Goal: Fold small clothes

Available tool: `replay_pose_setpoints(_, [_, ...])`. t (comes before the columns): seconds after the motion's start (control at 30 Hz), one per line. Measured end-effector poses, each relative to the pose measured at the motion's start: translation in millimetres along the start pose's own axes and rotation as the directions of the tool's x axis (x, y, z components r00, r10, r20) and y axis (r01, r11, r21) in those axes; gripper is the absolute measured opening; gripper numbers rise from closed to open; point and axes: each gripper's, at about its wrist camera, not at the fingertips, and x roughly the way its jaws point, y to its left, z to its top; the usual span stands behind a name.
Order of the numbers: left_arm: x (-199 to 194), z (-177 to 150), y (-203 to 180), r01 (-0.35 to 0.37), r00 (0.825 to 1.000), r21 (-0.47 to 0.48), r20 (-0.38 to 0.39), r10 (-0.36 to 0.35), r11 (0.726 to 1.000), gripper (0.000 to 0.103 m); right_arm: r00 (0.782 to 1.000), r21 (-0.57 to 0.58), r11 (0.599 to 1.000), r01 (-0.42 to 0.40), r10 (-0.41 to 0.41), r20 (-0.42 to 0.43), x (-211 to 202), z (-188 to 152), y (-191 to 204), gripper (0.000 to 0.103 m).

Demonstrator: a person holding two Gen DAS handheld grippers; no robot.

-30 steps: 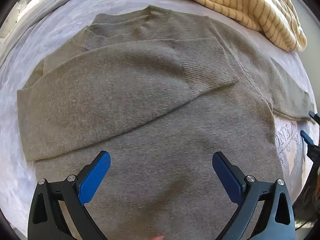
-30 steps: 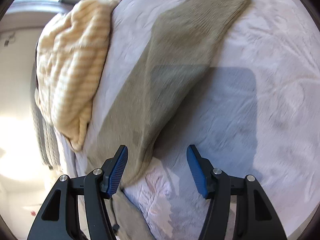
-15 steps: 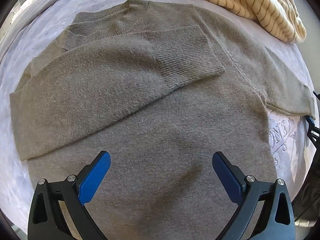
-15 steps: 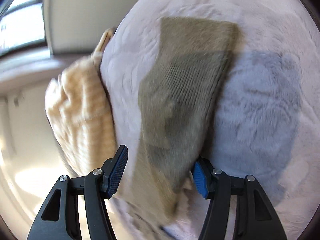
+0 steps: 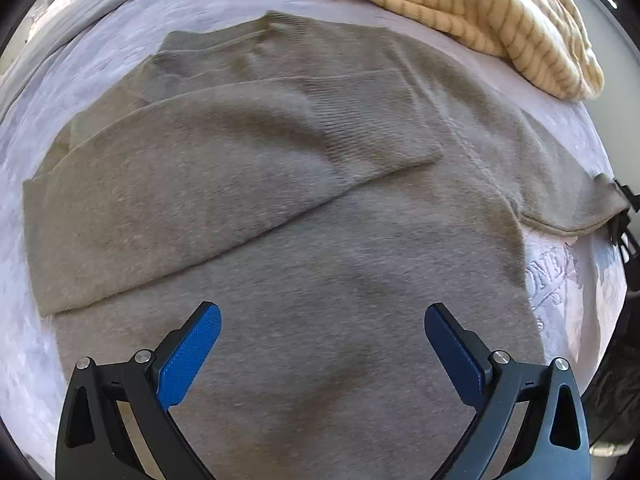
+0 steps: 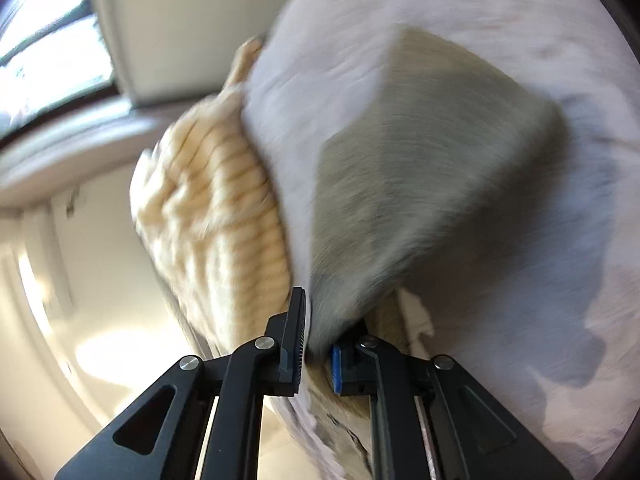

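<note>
An olive-grey knit sweater [image 5: 320, 264] lies flat on the bed, its one sleeve [image 5: 248, 168] folded across the chest. My left gripper [image 5: 322, 314] hangs open straight above the sweater's lower body, nothing between its blue pads. The other sleeve [image 5: 560, 192] stretches to the right edge, where the right gripper's dark tip [image 5: 624, 216] meets its cuff end. In the right wrist view, that sleeve [image 6: 420, 184] runs away from my right gripper [image 6: 318, 340], whose jaws are closing with the sleeve's edge pinched between the pads.
A cream sweater with tan stripes [image 5: 480, 12] is heaped at the bed's far side, also seen as the cream sweater [image 6: 212, 208] beside the sleeve. A lilac bed cover [image 5: 120, 40] lies under everything. A pale printed garment [image 5: 560, 280] peeks from under the sweater's right side.
My right gripper's jaws have gone from wide apart around the sleeve to pinched on it, and the gripper has rolled and tipped up. The left gripper shifted slightly over the sweater.
</note>
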Motion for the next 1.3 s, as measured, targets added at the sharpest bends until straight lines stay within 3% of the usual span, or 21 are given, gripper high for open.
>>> replay_pose_setpoints(0.2, [-0.3, -6.7, 30.6, 0.015, 1.000, -0.075, -0.010, -0.016, 0.997, 0.102, 0.990, -0.293, 0.956, -0.019, -0.022, -0.137, 44.0, -47.2, 72.8, 0.012])
replay_pose_setpoints(0.3, [-0.9, -15.9, 55.1, -0.016, 1.000, -0.129, 0.010, 0.017, 0.992, 0.102, 0.974, -0.463, 0.886, -0.034, -0.075, -0.214, 76.5, -88.8, 111.0, 0.012])
replay_pose_setpoints(0.37, [-4.7, -22.3, 69.5, -0.021, 0.999, -0.165, 0.032, 0.027, 0.986, 0.102, 0.957, -0.584, 0.810, -0.047, -0.130, -0.258, 100.1, -124.1, 134.4, 0.012])
replay_pose_setpoints(0.47, [-11.6, -28.4, 90.0, -0.034, 0.997, -0.212, 0.063, 0.048, 0.977, 0.102, 0.918, -0.743, 0.662, -0.097, -0.230, -0.325, 141.7, -190.9, 161.8, 0.012])
replay_pose_setpoints(0.57, [-18.0, -32.4, 115.8, -0.053, 0.993, -0.242, 0.089, 0.077, 0.969, 0.102, 0.850, -0.863, 0.479, -0.163, -0.376, -0.369, 185.2, -278.0, 166.0, 0.012])
replay_pose_setpoints(0.63, [-22.3, -35.9, 130.4, -0.056, 0.991, -0.272, 0.103, 0.087, 0.961, 0.102, 0.802, -0.904, 0.382, -0.193, -0.469, -0.370, 208.9, -326.8, 154.5, 0.012])
replay_pose_setpoints(0.7, [-28.4, -39.8, 149.2, -0.059, 0.990, -0.297, 0.105, 0.094, 0.953, 0.102, 0.746, -0.916, 0.336, -0.219, -0.547, -0.379, 231.6, -365.7, 133.4, 0.012])
replay_pose_setpoints(0.77, [-24.6, -30.3, 170.9, -0.059, 0.989, -0.324, 0.106, 0.099, 0.944, 0.102, 0.692, -0.918, 0.337, -0.210, -0.612, -0.383, 252.7, -390.9, 109.8, 0.012])
replay_pose_setpoints(0.83, [-25.9, -33.4, 181.7, -0.056, 0.988, -0.344, 0.114, 0.101, 0.937, 0.102, 0.653, -0.923, 0.349, -0.160, -0.664, -0.364, 264.7, -400.2, 87.1, 0.012])
replay_pose_setpoints(0.9, [-28.2, -36.3, 194.9, -0.049, 0.988, -0.357, 0.120, 0.098, 0.933, 0.102, 0.622, -0.914, 0.393, -0.100, -0.693, -0.365, 270.5, -399.9, 73.3, 0.013])
replay_pose_setpoints(0.97, [-29.6, -36.6, 202.2, -0.034, 0.987, -0.367, 0.134, 0.089, 0.929, 0.102, 0.631, -0.901, 0.430, -0.061, -0.683, -0.368, 265.2, -393.7, 68.7, 0.017])
replay_pose_setpoints(1.07, [-27.9, -35.4, 210.7, 0.016, 0.984, -0.379, 0.170, 0.053, 0.925, 0.102, 0.685, -0.904, 0.425, -0.047, -0.645, -0.339, 250.4, -386.5, 73.4, 0.024])
replay_pose_setpoints(1.13, [-25.5, -31.2, 217.5, 0.072, 0.981, -0.391, 0.196, 0.007, 0.917, 0.102, 0.686, -0.896, 0.440, -0.058, -0.635, -0.356, 252.2, -387.4, 81.6, 0.030])
replay_pose_setpoints(1.2, [-27.9, -31.2, 222.8, 0.142, 0.972, -0.404, 0.229, -0.050, 0.904, 0.102, 0.677, -0.861, 0.503, -0.076, -0.608, -0.415, 254.4, -385.3, 81.6, 0.040])
replay_pose_setpoints(1.23, [-27.0, -28.1, 224.5, 0.164, 0.967, -0.409, 0.245, -0.066, 0.898, 0.102, 0.669, -0.833, 0.548, -0.083, -0.588, -0.454, 251.6, -383.2, 77.4, 0.050])
replay_pose_setpoints(1.3, [-20.5, -17.7, 225.5, 0.211, 0.955, -0.414, 0.281, -0.096, 0.886, 0.102, 0.657, -0.751, 0.655, -0.079, -0.532, -0.533, 251.5, -382.2, 62.1, 0.057])
